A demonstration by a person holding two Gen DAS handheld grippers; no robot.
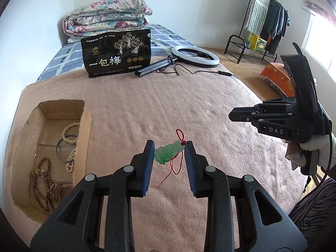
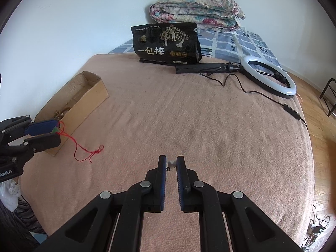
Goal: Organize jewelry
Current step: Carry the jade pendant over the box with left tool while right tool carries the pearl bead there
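My left gripper is shut on a green jade pendant, held above the pink blanket. The pendant's red cord dangles below it and trails onto the blanket, seen as the red cord in the right wrist view, where the left gripper sits beside the box. My right gripper is shut on a small white heart-shaped piece pinched at its tips. In the left wrist view the right gripper hovers at the right. A cardboard box at the left holds bead necklaces and a dark bangle.
A black snack bag stands at the far side of the blanket, with a ring light on a tripod and its cable beside it. A folded floral quilt lies behind. A clothes rack stands on the wooden floor at the right.
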